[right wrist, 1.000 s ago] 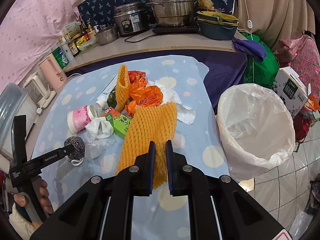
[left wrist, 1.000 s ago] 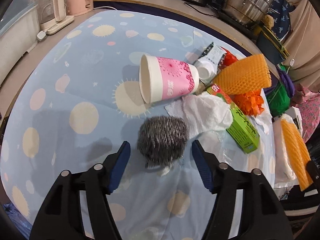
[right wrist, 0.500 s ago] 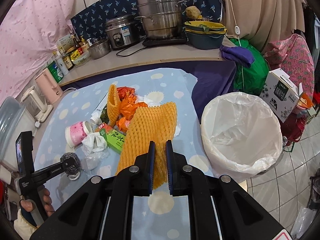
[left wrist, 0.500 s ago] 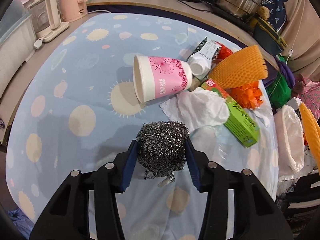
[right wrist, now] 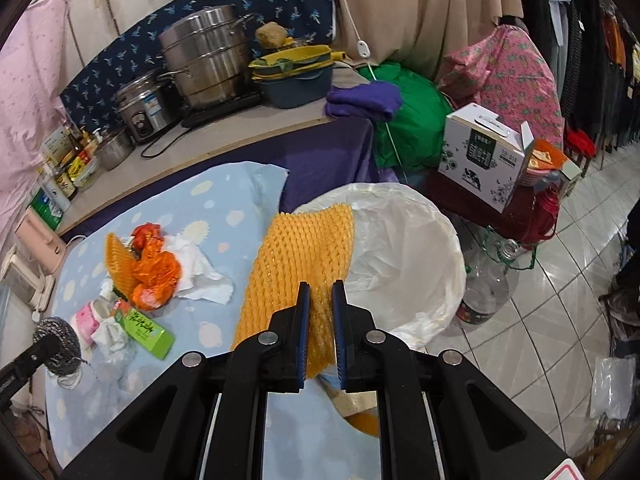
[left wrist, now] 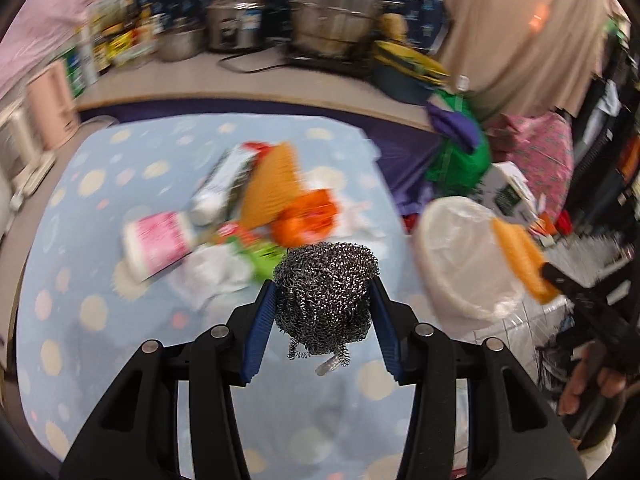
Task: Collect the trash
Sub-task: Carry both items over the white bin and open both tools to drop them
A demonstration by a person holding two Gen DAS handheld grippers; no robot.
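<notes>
My left gripper [left wrist: 325, 300] is shut on a steel wool scrubber [left wrist: 326, 280] and holds it above the blue spotted tablecloth [left wrist: 100, 280]. My right gripper [right wrist: 320, 300] is shut on an orange foam net [right wrist: 304, 256], held over the table's right edge next to the white-lined trash bin [right wrist: 404, 256]. The bin also shows in the left wrist view [left wrist: 460, 256]. On the table lie a pink paper cup [left wrist: 160, 244], a green carton [right wrist: 146, 330], crumpled tissue [right wrist: 196, 276], an orange bag [right wrist: 156, 272] and another foam net [right wrist: 116, 260].
A counter behind the table holds steel pots [right wrist: 204, 56], a rice cooker [right wrist: 144, 108] and bottles [right wrist: 68, 164]. Right of the bin stand a white box [right wrist: 484, 156], a green bag [right wrist: 412, 120] and a plastic bottle [right wrist: 488, 280] on the tiled floor.
My left gripper closed on the steel wool, lifted it and swung right toward the bin. My right gripper carried the foam net right, up to the bin's rim.
</notes>
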